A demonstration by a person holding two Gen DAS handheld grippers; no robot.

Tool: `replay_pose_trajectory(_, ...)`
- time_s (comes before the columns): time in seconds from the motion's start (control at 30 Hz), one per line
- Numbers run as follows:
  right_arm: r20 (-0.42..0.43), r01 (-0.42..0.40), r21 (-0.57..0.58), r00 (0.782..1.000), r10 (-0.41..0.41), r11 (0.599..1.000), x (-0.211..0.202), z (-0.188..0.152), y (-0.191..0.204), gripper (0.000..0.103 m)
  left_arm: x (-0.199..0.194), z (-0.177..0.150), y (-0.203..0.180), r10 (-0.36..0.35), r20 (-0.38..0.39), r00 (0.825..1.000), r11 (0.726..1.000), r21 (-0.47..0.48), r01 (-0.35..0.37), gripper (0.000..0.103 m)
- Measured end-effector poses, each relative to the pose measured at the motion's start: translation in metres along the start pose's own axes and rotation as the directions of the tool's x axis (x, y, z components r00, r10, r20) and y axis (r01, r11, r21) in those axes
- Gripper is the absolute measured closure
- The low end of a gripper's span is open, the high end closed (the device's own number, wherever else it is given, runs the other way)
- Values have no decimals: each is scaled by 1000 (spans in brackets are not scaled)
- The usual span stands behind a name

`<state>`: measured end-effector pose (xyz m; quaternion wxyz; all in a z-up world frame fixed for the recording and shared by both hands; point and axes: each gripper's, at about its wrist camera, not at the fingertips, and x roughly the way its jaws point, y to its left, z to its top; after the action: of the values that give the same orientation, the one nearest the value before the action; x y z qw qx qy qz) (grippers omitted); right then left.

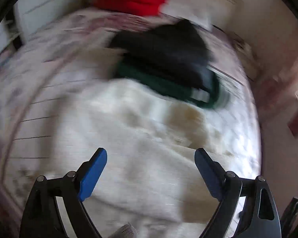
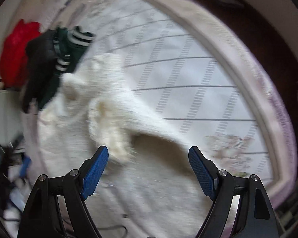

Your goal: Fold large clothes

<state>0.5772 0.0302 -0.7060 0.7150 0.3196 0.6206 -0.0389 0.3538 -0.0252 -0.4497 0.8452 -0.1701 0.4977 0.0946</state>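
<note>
Left tongs point(image 1: 151, 154) released, nothing between them; right tongs point(image 2: 148, 152) released too; white garment point(image 2: 129, 123) spread rumpled on the bed point(image 2: 188, 69) beneath both; black, green and red clothes point(image 2: 49, 59) piled at its far end.

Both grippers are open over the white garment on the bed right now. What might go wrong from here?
1. The white garment lies rumpled with a bunched fluffy edge, so the right gripper may pinch several layers at once.
2. The dark and green clothes sit right against the garment's far edge; a pull by the left gripper might drag them along.
3. Both views are motion-blurred, so edges are hard to judge.
</note>
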Motion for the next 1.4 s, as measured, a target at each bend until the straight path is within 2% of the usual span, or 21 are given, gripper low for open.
replay_pose_trajectory(0.07,-17,-41,-17,999,41,999,11,3,17,18,-4,0,30,79,25,997,997,-26,-79,13)
replay_pose_trajectory(0.17,-65,-27,-85,998,21,996,45,10,42,20,7,-6,66,222,-6,975,975,-25,-222,13)
replay_pose_trajectory(0.2,-88,-40,-116,996,30,992,57,12,51,42,10,-11,80,267,-33,963,963,-33,-268,13)
replay_pose_trajectory(0.23,-102,-45,-147,994,30,988,65,12,59,68,13,-13,90,284,-52,957,957,-45,-286,13)
replay_pose_trajectory(0.27,-122,-15,-205,993,-10,979,74,12,72,96,16,-14,95,287,-61,956,955,-52,-291,13)
replay_pose_trajectory(0.33,-57,19,-248,998,-34,968,68,11,87,97,18,-16,106,304,-70,950,949,-67,-309,13)
replay_pose_trajectory(0.4,49,39,-312,998,-25,949,38,10,107,97,16,-13,110,298,-60,953,951,-71,-302,13)
replay_pose_trajectory(0.5,160,53,-342,987,3,938,-2,15,122,97,18,-2,111,286,-47,957,953,-87,-289,13)
replay_pose_trajectory(0.6,213,100,-356,977,-24,929,-7,25,128,97,34,12,113,288,-62,956,949,-113,-294,13)
replay_pose_trajectory(0.77,188,247,-333,963,-192,910,62,46,119,96,86,19,123,340,-141,930,929,-104,-356,13)
replay_pose_trajectory(0.83,95,263,-333,965,-245,905,95,53,113,96,113,17,132,361,-194,912,920,-85,-382,13)
replay_pose_trajectory(0.87,46,260,-307,965,-258,916,104,59,108,93,125,15,136,357,-225,907,921,-79,-382,13)
replay_pose_trajectory(0.93,41,221,-246,975,-218,944,91,63,103,82,129,14,141,340,-251,906,923,-93,-372,13)
replay_pose_trajectory(0.97,46,224,-221,975,-219,949,80,63,100,64,124,14,141,323,-245,914,929,-104,-356,13)
replay_pose_trajectory(1.0,58,229,-190,973,-222,955,67,62,95,52,117,13,139,313,-239,919,934,-100,-344,13)
replay_pose_trajectory(1.03,76,211,-158,976,-202,965,54,59,89,52,110,11,135,307,-234,923,938,-91,-335,13)
replay_pose_trajectory(1.13,96,131,-76,988,-123,988,27,45,69,52,83,4,118,280,-201,939,952,-69,-299,13)
replay_pose_trajectory(1.23,87,51,-27,995,-49,998,25,31,60,53,72,0,95,262,-170,950,963,-17,-269,13)
replay_pose_trajectory(1.27,86,41,-59,996,-35,997,31,27,66,64,75,-2,88,266,-169,949,963,13,-268,13)
replay_pose_trajectory(1.3,92,43,-98,995,-34,994,39,25,74,78,80,-1,81,268,-174,948,963,31,-267,13)
replay_pose_trajectory(1.4,100,105,-172,991,-88,979,75,27,93,81,117,-4,71,274,-221,936,962,80,-262,13)
